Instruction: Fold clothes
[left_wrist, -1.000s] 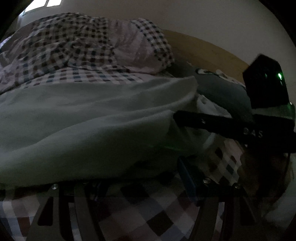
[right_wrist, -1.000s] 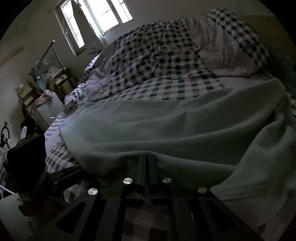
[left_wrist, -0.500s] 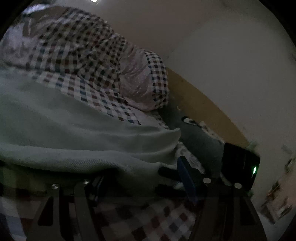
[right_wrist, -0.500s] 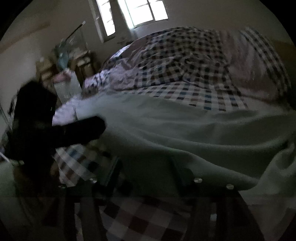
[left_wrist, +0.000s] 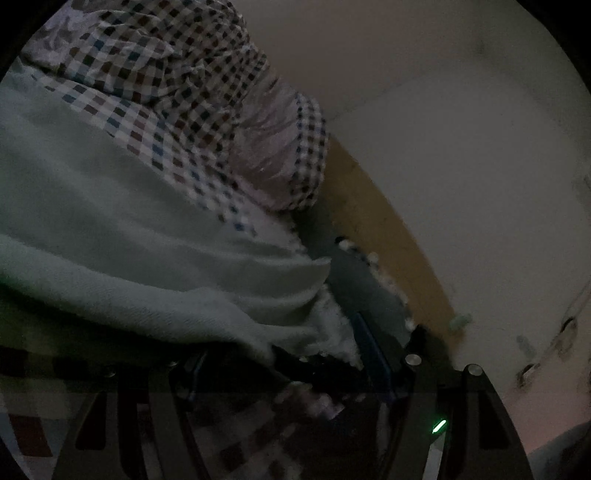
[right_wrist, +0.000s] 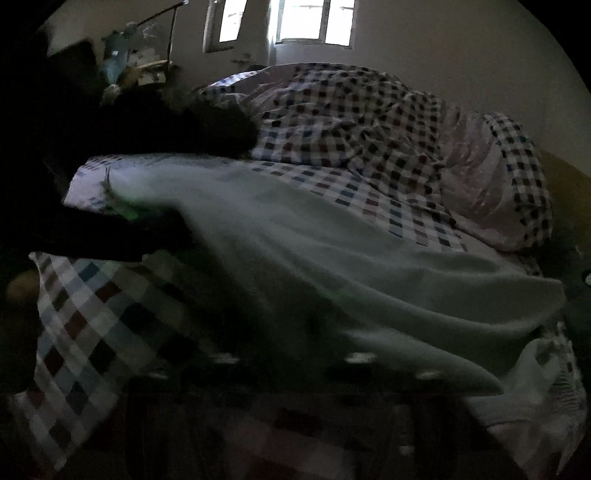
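Observation:
A pale green garment (left_wrist: 147, 258) (right_wrist: 351, 266) lies spread over the checked bedsheet (right_wrist: 92, 332). My left gripper (left_wrist: 277, 347) stands wide open at the garment's near hem, with checked sheet showing between its fingers. In the blurred, dark right wrist view, a fold of the garment lies over the tips of my right gripper (right_wrist: 291, 343). Its jaws are closing and still stand apart, and the pads are hidden. The left gripper (right_wrist: 173, 240) appears there as a dark bar at the left, resting at the garment's edge.
A crumpled checked duvet (right_wrist: 369, 118) and a pillow (right_wrist: 498, 184) fill the far side of the bed. A wooden headboard (left_wrist: 388, 229) and a dark cushion (left_wrist: 351, 280) lie to the right. A window (right_wrist: 314, 22) and clutter (right_wrist: 122, 55) sit beyond the bed.
My right gripper let go of the hem, opened wide, and its jaws have now narrowed again over the garment. Both views have rolled. The left gripper has come into the right view.

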